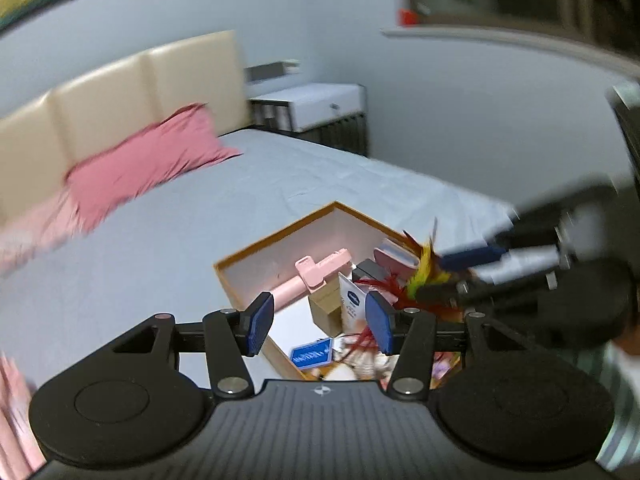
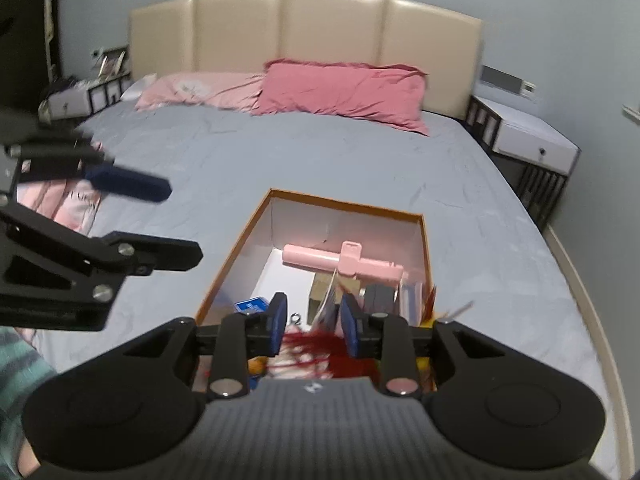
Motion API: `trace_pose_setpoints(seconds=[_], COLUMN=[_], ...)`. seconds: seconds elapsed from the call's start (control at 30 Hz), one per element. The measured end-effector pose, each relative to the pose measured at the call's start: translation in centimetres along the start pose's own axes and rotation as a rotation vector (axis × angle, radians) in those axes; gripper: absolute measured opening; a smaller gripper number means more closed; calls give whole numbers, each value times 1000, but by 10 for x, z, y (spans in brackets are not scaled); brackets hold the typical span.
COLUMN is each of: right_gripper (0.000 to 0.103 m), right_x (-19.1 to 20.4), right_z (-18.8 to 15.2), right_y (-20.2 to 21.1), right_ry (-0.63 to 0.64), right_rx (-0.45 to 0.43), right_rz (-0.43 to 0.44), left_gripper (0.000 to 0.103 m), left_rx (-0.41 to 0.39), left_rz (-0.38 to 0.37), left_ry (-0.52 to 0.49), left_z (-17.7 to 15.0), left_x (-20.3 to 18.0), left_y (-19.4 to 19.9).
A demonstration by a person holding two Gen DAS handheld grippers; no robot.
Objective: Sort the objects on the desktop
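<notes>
Feathered toy (image 1: pixel 420 276) lies among clutter inside the orange-rimmed box (image 2: pixel 244 236) on the bed. Right gripper (image 2: pixel 313 330) hovers spread above its red plumes; left gripper (image 1: pixel 318 322) spread, empty. Judged step: placing or retrieving; next move needs a clean, vertical approach.

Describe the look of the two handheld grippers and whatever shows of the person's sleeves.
Both the left gripper and the right gripper are matte black plastic with a ribbed grey-black top plate carrying a small white logo, two round black discs at the sides, silver rivets at the linkage joints, and ribbed blue rectangular finger pads. No cables show. A teal and grey striped sleeve shows at the frame edge.
</notes>
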State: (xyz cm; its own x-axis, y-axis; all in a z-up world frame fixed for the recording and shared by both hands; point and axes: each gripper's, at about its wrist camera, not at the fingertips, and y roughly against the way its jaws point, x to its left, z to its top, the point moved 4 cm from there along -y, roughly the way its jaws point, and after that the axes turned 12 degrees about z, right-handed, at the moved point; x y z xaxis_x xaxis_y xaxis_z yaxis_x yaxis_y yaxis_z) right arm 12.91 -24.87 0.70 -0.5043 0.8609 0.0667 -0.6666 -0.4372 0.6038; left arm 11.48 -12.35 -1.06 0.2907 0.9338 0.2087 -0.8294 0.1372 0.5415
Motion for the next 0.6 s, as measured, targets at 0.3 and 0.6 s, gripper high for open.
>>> trace_pose_setpoints(seconds=[0.3, 0.6], right_gripper=[34, 36], right_x=[8, 3], right_z=[-51, -73], right_y=[-3, -20], right_ry=[-73, -114], right_rx=[-38, -36], right_rz=[-86, -70], left_gripper=[60, 69], left_rx=[65, 126], left_rz=[69, 138], left_ry=[196, 192], left_z=[-45, -74], left_x=[1, -14], left_y=[-8, -23])
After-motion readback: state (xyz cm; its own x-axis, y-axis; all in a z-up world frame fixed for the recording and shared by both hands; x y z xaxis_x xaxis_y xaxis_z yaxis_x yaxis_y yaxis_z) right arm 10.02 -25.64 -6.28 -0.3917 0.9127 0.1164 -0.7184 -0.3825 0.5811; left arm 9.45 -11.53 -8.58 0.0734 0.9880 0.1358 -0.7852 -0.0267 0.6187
